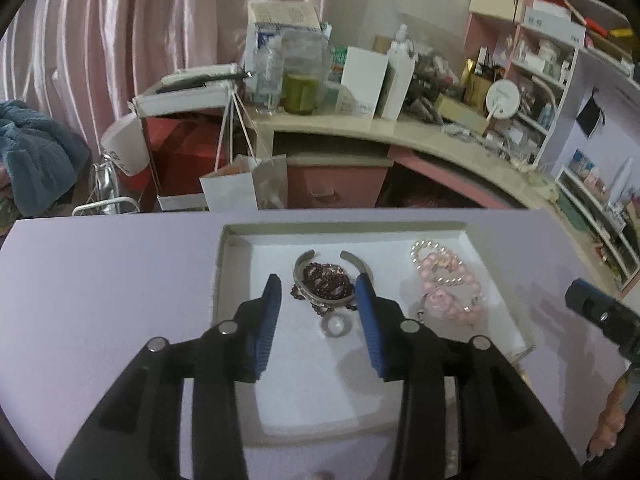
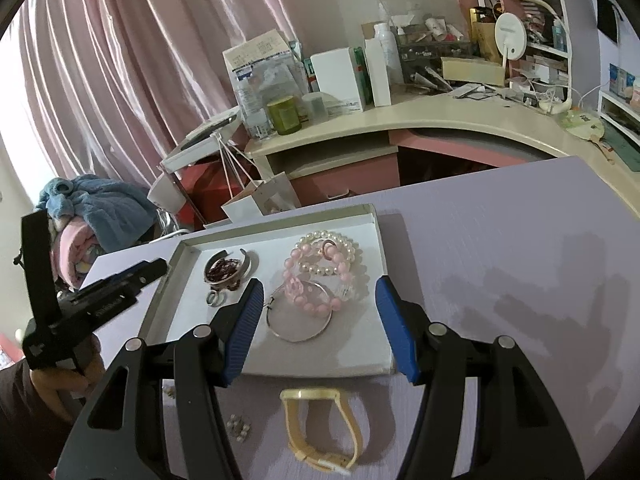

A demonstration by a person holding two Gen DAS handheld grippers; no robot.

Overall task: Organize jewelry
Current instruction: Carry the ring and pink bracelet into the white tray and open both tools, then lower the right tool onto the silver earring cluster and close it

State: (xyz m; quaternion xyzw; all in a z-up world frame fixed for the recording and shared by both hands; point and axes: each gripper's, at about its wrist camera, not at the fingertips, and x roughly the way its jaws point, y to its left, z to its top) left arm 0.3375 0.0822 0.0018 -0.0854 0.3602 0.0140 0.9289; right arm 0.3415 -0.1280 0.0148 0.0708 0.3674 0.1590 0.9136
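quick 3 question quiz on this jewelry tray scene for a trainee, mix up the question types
1. True or false: the yellow watch lies inside the white tray.
2. Multiple choice: what sits inside the silver cuff bracelet? A) pearl bracelet B) dark red bead bracelet C) yellow watch
3. Fill the blank: both the left gripper and the right gripper are ____ and hold nothing.

Key
1. False: it lies on the purple table, just outside the tray's near edge.
2. B: the dark red bead bracelet lies inside the cuff; the pearl bracelet is with the pink bead bracelets.
3. Open.
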